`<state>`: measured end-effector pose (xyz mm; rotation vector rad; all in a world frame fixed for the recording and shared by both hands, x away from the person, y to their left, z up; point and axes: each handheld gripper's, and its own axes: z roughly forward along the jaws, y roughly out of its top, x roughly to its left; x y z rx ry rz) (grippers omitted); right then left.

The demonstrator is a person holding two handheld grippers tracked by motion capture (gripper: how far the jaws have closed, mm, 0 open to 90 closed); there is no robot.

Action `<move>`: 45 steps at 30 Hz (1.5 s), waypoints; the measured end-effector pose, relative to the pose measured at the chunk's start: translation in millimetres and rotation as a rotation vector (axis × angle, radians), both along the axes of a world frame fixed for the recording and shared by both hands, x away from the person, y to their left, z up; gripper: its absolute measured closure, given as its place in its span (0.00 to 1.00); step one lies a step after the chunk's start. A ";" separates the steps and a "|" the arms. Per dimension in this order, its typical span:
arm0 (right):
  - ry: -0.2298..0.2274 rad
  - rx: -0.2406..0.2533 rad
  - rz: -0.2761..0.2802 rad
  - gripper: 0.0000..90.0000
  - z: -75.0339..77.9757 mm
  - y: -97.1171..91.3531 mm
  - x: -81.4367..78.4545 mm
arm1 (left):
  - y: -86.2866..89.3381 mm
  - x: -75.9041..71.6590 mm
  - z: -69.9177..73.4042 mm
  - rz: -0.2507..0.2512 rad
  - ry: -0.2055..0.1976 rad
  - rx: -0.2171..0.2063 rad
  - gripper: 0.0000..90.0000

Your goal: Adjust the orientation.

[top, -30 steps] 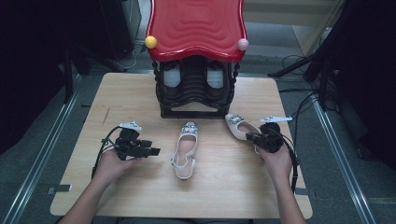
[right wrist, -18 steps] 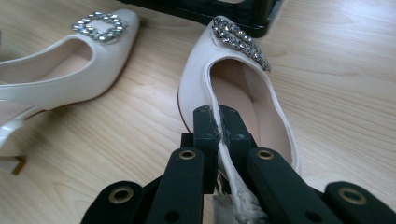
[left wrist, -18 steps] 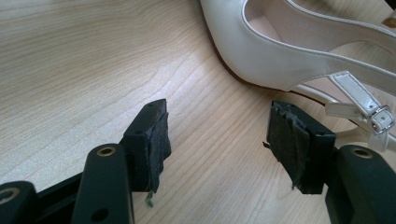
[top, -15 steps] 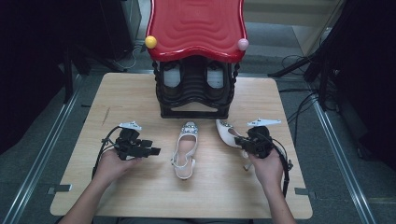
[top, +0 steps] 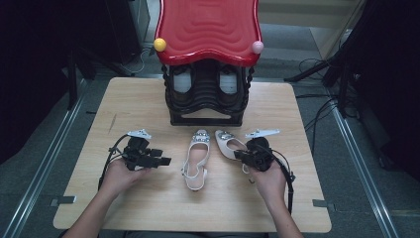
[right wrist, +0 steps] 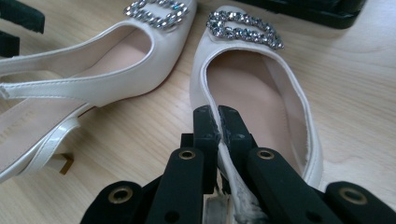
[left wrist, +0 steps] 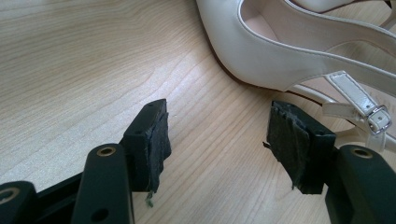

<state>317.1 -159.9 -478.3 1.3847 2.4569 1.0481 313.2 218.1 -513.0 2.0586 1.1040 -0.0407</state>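
On the left side of the wooden table (top: 124, 104), the left gripper (top: 164, 161) lies low in the person's left hand (top: 119, 176), its jaws pointing toward the middle. In the left gripper view those jaws stand well apart with bare wood between them, and the side of the left shoe (left wrist: 289, 51) lies just ahead, its buckled strap (left wrist: 362, 100) close to the jaw at the right of that view.

That left shoe (top: 197, 158), white with a jewelled trim at the toe, rests flat near the table's middle, toe toward the rack and heel strap toward the person. Just to its right lies the right shoe (top: 229, 144), angled a little, its toe near the first shoe's toe; the two are close, but whether they touch I cannot tell.

The right gripper (top: 241, 154) comes in from the right in the right hand (top: 267, 181), and its jaws are pressed together on the side rim of the right shoe (right wrist: 261, 93) near the heel, one pad inside the shoe and one outside.

Behind both shoes, at the far edge of the table, stands a black shoe rack (top: 205, 96) under a red wavy top (top: 208, 27) with a yellow ball (top: 159, 44) and a pink ball (top: 257, 47) at its corners. Pale shoes sit in its upper openings. Its base lies just beyond the shoes' toes.
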 end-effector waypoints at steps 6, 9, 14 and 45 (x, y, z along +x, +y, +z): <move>0.023 -0.019 0.019 0.98 -6.4 16.7 -0.7 | -1.9 -0.2 -0.3 -0.008 0.000 0.003 0.43; 0.036 -0.015 0.033 0.98 -9.8 24.0 -0.3 | -2.4 -0.1 -0.5 -0.011 0.002 0.002 0.43; 0.030 -0.018 0.050 0.98 -13.6 34.9 0.5 | -4.5 -0.4 -0.8 -0.017 0.002 0.002 0.43; 0.021 0.055 -0.057 1.00 -31.2 -42.1 24.1 | -52.8 7.2 -16.2 -0.074 -0.004 0.015 0.93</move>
